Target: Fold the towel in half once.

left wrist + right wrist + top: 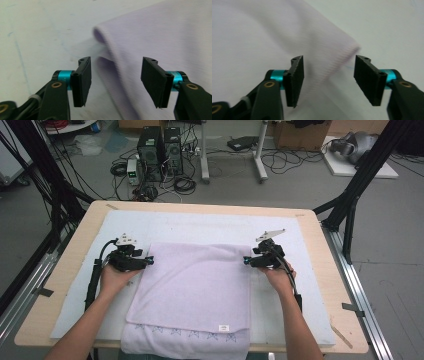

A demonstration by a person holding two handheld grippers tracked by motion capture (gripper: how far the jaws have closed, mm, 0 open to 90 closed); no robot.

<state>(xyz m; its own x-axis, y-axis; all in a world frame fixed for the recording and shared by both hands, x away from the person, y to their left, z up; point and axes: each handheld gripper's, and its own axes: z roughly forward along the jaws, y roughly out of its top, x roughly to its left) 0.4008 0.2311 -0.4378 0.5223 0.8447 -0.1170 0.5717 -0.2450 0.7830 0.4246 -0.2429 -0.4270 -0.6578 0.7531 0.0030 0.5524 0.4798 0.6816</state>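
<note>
Here my left gripper [148, 261] and right gripper [246, 261] stood half open, holding nothing, each just outside a far corner of the folded lilac towel [192, 290], which lay between them, long axis toward me.

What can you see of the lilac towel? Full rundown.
The lilac towel looks like soft terry cloth, folded over so that its top layer stops short of the near edge. The lower layer shows there with a row of stitched pattern, and it hangs slightly over the table's near edge. A small white label sits near the top layer's near right corner. The towel lies flat on a white mat. The left tongs and right tongs are open at its far corners, not gripping.
</note>
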